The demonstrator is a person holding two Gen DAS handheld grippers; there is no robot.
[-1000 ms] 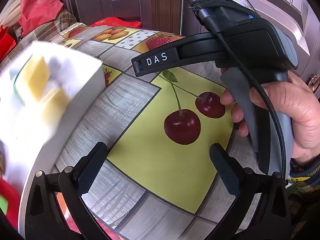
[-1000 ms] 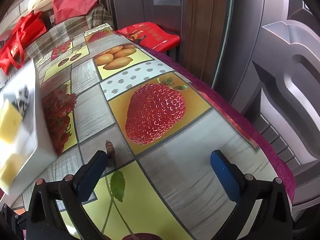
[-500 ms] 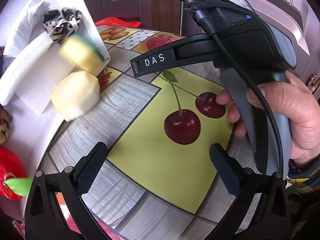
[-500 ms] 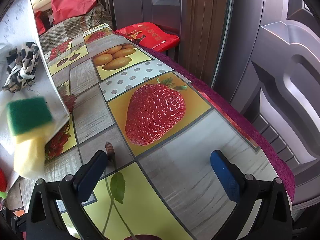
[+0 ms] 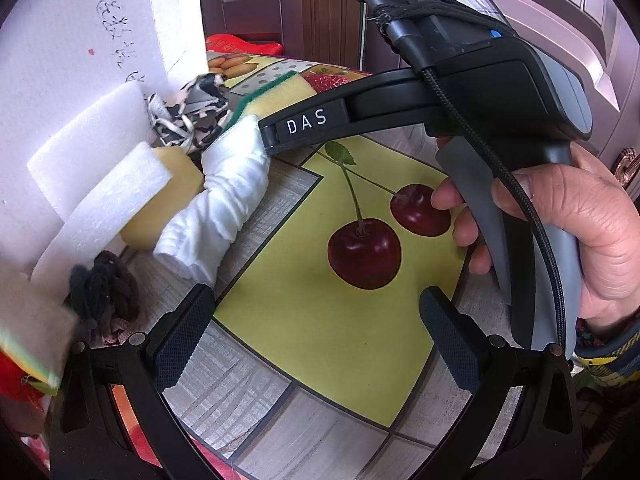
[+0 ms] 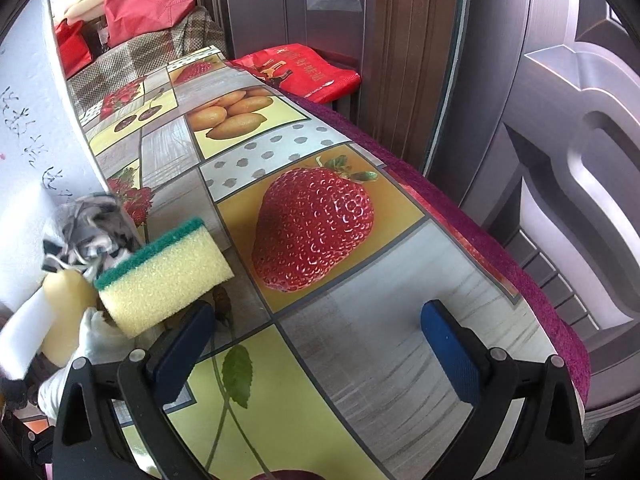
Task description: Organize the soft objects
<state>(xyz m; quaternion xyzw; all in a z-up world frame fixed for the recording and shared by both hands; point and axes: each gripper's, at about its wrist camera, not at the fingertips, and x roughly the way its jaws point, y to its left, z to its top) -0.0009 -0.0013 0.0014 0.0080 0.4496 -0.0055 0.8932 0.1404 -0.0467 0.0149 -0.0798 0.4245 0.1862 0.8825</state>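
Note:
Soft objects spill from a tipped white foam box onto the fruit-print table at the left. I see a rolled white cloth, white foam blocks, a yellow sponge, a black-and-white scrunchie and a dark knitted piece. A yellow sponge with a green top lies beside the scrunchie. My left gripper is open and empty over the cherry print. My right gripper is open and empty near the strawberry print; its body shows in the left wrist view.
A red bag lies beyond the table's far edge by the dark door. A red item sits at the lower left. The table's right edge drops off beside the purple cloth.
The white box has tipped up from lying flat, and its soft contents have tumbled out onto the table at the left. Both grippers have stayed still and open.

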